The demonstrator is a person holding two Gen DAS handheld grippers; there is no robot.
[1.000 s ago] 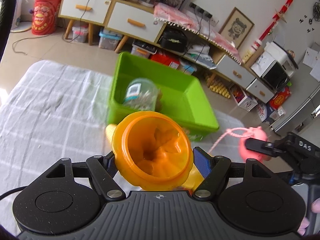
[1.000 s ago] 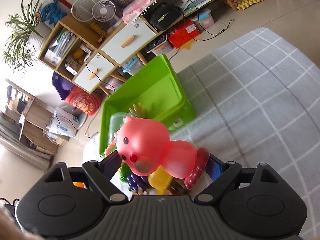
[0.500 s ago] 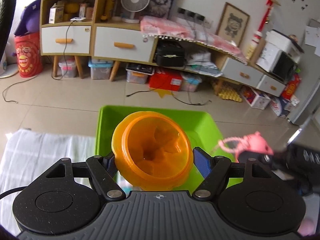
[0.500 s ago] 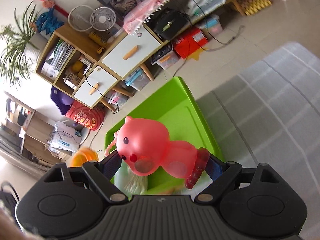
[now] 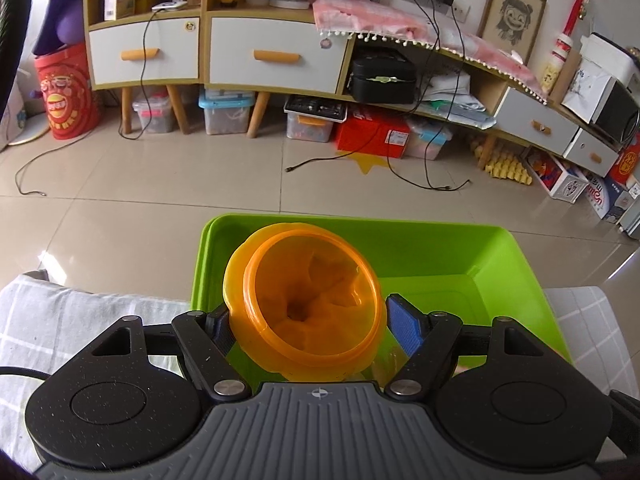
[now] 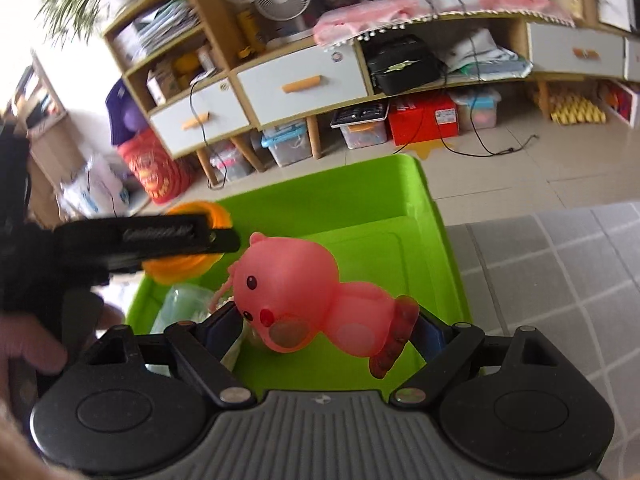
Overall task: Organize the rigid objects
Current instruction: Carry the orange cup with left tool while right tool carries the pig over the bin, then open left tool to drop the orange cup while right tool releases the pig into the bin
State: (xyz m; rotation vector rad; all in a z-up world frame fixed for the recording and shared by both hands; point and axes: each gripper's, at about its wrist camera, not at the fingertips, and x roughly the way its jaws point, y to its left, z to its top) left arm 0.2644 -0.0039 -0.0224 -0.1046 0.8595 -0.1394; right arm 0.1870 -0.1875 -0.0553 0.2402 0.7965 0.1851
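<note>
While both claws crowd above the green bin [image 6: 436, 216], left claw [image 5: 308, 320] pinching orange toy [image 5: 304, 304], right claw [image 6: 328, 320] pinching pink toy [image 6: 304, 304], they may collide; early release bounces toys onto the floor.

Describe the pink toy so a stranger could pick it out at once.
Find the bright green bin on the checked cloth. Above its open top, the right gripper clamps a pink toy: a glossy, round-headed animal with black eyes and a string. The orange toy beside it is the only similar piece.
</note>
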